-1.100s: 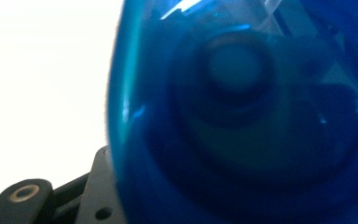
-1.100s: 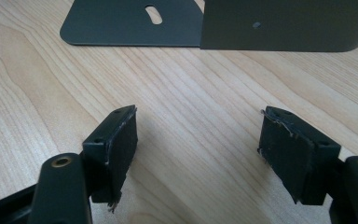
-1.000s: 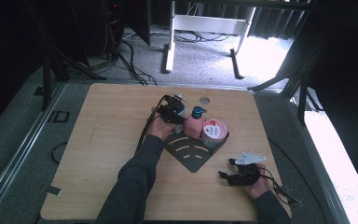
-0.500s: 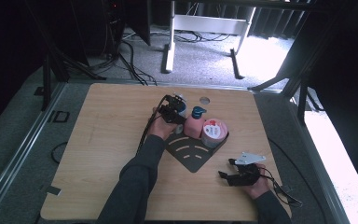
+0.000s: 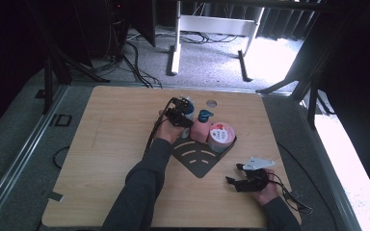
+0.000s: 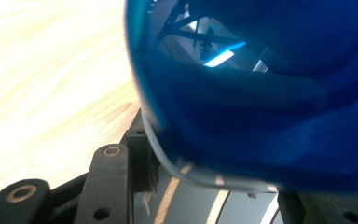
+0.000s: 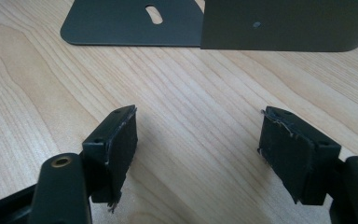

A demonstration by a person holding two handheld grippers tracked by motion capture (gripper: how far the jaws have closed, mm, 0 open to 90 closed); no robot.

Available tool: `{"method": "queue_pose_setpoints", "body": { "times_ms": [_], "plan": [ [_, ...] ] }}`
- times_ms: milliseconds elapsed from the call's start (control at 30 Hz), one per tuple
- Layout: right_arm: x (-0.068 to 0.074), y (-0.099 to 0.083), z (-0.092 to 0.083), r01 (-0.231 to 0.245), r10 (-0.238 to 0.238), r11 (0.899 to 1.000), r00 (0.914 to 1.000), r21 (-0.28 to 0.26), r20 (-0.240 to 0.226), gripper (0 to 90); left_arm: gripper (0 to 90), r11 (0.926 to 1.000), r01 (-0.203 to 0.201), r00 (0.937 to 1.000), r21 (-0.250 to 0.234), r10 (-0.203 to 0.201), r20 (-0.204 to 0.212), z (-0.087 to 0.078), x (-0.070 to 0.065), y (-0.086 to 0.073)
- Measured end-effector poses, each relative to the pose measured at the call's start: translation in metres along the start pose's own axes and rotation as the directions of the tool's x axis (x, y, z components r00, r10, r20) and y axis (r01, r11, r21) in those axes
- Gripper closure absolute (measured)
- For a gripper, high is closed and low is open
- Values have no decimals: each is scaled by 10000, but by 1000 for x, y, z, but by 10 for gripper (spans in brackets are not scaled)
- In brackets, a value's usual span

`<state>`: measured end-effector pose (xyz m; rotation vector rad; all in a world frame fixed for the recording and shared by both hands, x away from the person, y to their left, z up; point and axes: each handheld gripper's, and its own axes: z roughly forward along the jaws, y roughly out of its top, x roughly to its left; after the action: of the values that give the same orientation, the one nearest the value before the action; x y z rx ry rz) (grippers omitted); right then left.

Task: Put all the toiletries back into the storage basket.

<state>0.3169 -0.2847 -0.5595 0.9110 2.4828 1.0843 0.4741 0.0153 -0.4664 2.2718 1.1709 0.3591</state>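
Observation:
In the high view my left gripper (image 5: 180, 116) is at the far left corner of a dark corner rack (image 5: 200, 158), shut on a blue bottle (image 5: 188, 104) that stands upright there. In the left gripper view the blue bottle (image 6: 261, 93) sits between the jaws, with the left pad (image 6: 143, 158) against its side. A pink bottle with a blue cap (image 5: 202, 128) and a round tub with a pink and white lid (image 5: 220, 135) stand beside it in the rack. My right gripper (image 5: 233, 174) rests near the table's front right, open and with nothing in it (image 7: 198, 126).
The rack's flat base (image 7: 130, 23) and low wall (image 7: 284, 25) lie just ahead of the right jaws. A round hole (image 5: 211, 103) is in the wooden table (image 5: 106, 144) behind the bottles. Cables trail from both grippers.

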Motion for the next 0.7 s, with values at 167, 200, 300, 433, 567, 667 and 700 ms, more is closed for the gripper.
{"method": "queue_pose_setpoints", "body": {
  "times_ms": [167, 200, 300, 433, 567, 667, 700],
  "plan": [
    [0, 0, 0, 16, -16, 10000, 10000, 7, 8, 275, 520, 9997, 241, 9996, 25, -242, 119, 1, 1, -1],
    [0, 0, 0, 8, -8, 10000, 10000, 5, 10, 275, 506, 9997, 226, 9997, 60, -226, 95, 1, 1, -2],
    [0, 0, 0, 8, -8, 10000, 10000, 4, 10, 275, 476, 9996, 265, 9995, 28, -266, 148, 1, 1, -3],
    [0, 0, 0, 9, -9, 10000, 10000, 5, 8, 275, 445, 9996, 274, 9995, -67, -272, 150, -1, 0, -4],
    [0, 0, 0, 10, -10, 10000, 10000, 5, 8, 275, 417, 9994, 304, 9994, -152, -302, 149, -6, 1, -5],
    [0, 0, 0, 8, -8, 10000, 10000, 4, 9, 275, 404, 9987, 437, 9987, -267, -429, 292, -11, 4, -7],
    [0, 0, 0, 7, -7, 10000, 10000, 5, 9, 275, 401, 9988, 399, 9988, -276, -391, 309, -13, 5, -7]
  ]
}}
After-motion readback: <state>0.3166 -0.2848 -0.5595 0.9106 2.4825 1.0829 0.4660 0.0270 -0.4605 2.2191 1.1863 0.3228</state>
